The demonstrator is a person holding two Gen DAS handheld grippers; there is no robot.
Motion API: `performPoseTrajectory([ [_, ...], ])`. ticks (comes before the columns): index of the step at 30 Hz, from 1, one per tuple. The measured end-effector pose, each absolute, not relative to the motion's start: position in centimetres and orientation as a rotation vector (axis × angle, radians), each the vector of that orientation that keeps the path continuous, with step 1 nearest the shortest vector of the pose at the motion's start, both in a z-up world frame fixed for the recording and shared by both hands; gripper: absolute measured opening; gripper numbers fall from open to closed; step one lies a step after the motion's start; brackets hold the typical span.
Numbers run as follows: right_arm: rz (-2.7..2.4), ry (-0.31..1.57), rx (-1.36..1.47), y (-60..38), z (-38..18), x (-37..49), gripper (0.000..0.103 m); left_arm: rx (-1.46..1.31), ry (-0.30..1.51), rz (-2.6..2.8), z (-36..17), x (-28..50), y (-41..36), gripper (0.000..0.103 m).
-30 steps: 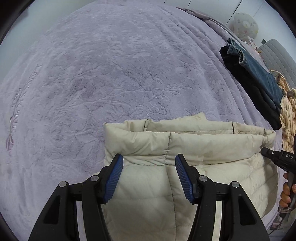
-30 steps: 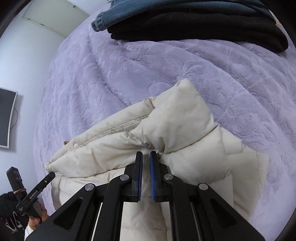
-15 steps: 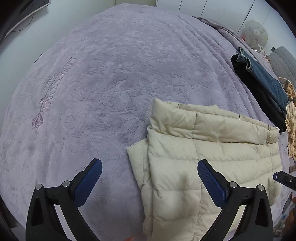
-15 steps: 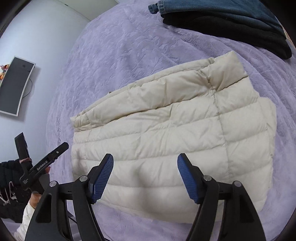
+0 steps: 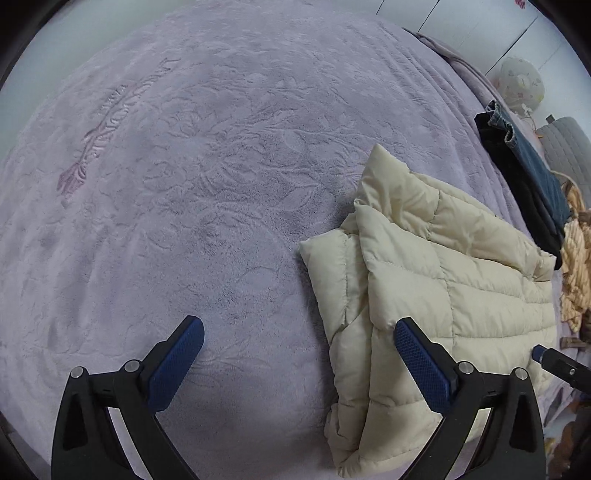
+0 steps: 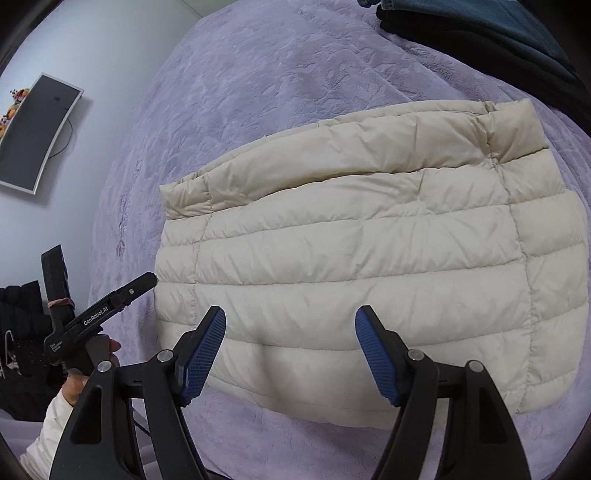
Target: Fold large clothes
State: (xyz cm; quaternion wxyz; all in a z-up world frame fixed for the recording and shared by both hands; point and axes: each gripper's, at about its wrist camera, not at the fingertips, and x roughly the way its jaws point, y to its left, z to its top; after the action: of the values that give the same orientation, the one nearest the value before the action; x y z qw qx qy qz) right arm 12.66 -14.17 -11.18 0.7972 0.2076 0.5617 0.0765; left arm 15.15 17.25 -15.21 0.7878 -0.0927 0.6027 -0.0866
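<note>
— Where are your jaws?

— Your left gripper hangs wide open over bare purple blanket, its right pad at the jacket's near-left edge. Your right gripper is open too, holding nothing, above the near hem.

— And the cream puffer jacket?

— Folded flat on the bed, collar along its far edge. Left of it you have broad free blanket; beyond, dark folded clothes lie near the bed's far right edge.

Lavender embossed bedspread filling both views; pale wall with mounted screen upper left; white cupboard doors upper right.
</note>
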Motion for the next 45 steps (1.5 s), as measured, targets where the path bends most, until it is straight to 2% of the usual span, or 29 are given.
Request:
performPoseTrajectory([
  [1, 0.161, 1.203, 0.44, -14.0, -11.2, 12.7, 0.075, -0.241, 1.305, -0.211, -15.6, 15.1, 17.7, 0.103],
  [3, 0.165, 1.197, 0.434, -13.9, -11.3, 12.8, 0.055, -0.309, 1.32, -0.253, -16.3, 15.1, 18.4, 0.103],
  [4, 0.161, 1.205, 0.426, -13.8, -11.5, 12.9, 0.027, -0.333, 1.325, -0.272, -16.6, 15.1, 18.6, 0.103],
  [5, 0.151, 1.216, 0.416, -13.7, -11.8, 13.1, 0.018, -0.355, 1.329, -0.292, -17.0, 15.1, 18.7, 0.103],
  [13, 0.153, 1.27, 0.438, -13.7, -16.9, 14.2, 0.016, -0.551, 1.386, -0.495, -20.3, 15.7, 17.5, 0.103],
  [24, 0.204, 1.263, 0.56, -15.1, -19.9, 14.5, 0.013, -0.492, 1.431, -0.717, -20.8, 16.9, 9.6, 0.102],
  [25, 0.205, 1.263, 0.56, -15.1, -20.0, 14.5, 0.013, -0.48, 1.435, -0.717, -20.8, 17.0, 9.1, 0.1],
  [26, 0.205, 1.263, 0.56, -15.1, -20.1, 14.5, 0.013, -0.46, 1.435, -0.71, -20.6, 17.0, 8.5, 0.079],
  [27, 0.206, 1.263, 0.561, -15.2, -20.2, 14.5, 0.013, -0.443, 1.44, -0.712, -20.3, 17.1, 7.8, 0.055],
  [30, 0.209, 1.261, 0.58, -15.4, -20.5, 14.5, 0.013, -0.431, 1.415, -0.74, -18.8, 16.9, 6.9, 0.034],
  [33, 0.219, 1.256, 0.612, -16.1, -20.8, 14.1, 0.013, -0.411, 1.401, -0.755, -16.8, 16.4, 5.5, 0.027],
  [40, 0.262, 1.244, 0.702, -18.4, -21.6, 13.5, 0.009, -0.371, 1.389, -0.788, -11.4, 14.2, -0.6, 0.027],
  [45, 0.276, 1.236, 0.812, -20.2, -22.7, 12.9, 0.003, -0.322, 1.397, -0.721, -10.2, 13.3, -5.0, 0.027],
])
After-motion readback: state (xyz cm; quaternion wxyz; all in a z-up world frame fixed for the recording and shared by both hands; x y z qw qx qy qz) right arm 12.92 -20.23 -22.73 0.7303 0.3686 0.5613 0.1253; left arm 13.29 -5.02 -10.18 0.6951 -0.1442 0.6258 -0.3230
